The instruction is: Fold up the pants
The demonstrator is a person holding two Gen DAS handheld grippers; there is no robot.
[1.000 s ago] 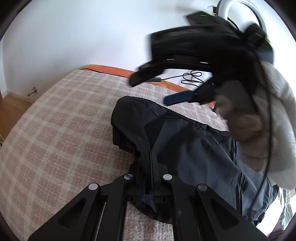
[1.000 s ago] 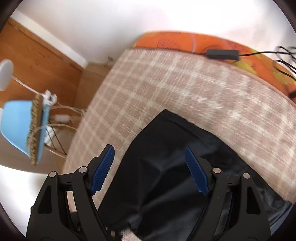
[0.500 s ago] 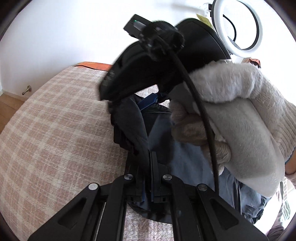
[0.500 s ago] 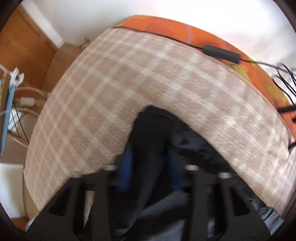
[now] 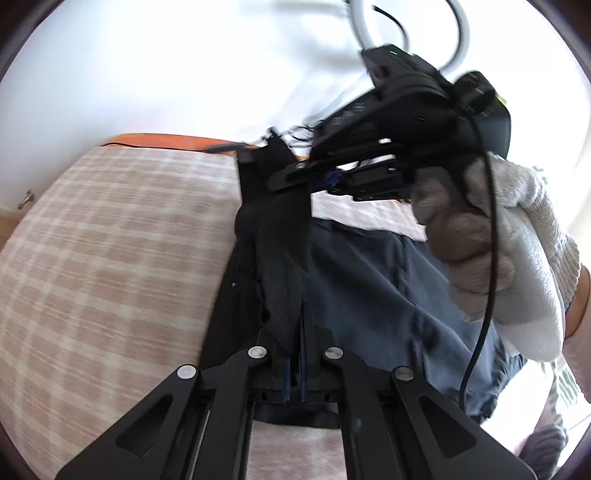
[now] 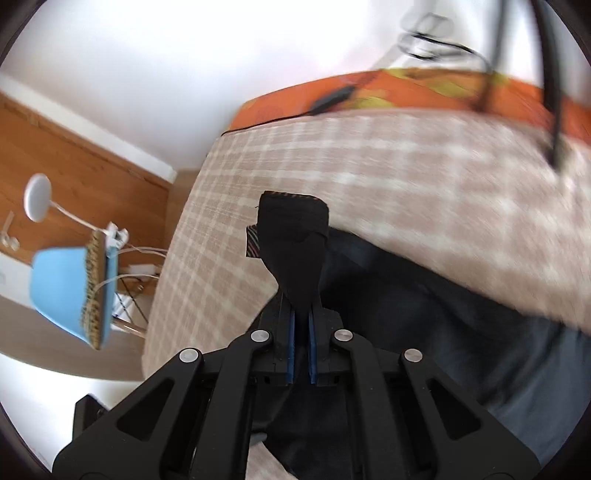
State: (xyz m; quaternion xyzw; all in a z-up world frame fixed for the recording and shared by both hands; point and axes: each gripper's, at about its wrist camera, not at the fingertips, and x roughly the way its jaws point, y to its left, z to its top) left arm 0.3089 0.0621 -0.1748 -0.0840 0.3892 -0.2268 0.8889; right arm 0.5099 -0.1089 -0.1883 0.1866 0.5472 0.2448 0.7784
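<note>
Dark navy pants (image 5: 373,280) lie on a pink plaid bed cover (image 5: 110,236). My left gripper (image 5: 295,365) is shut on an edge of the pants and holds it lifted. My right gripper (image 5: 332,181), held by a gloved hand (image 5: 491,236), is shut on the far end of the same raised strip of cloth. In the right wrist view my right gripper (image 6: 301,350) pinches a dark fold of the pants (image 6: 295,236) that stands up from the bed cover (image 6: 369,177).
An orange patterned sheet (image 6: 406,92) with a black power adapter (image 6: 332,98) and cables runs along the bed's far edge. A blue chair (image 6: 74,288) and a white lamp (image 6: 37,197) stand on the wooden floor left of the bed. A ring light (image 5: 373,33) stands behind.
My right gripper came down onto the pants, shut on the cloth and lifted it. My left gripper stayed shut on the pants and rose with the edge.
</note>
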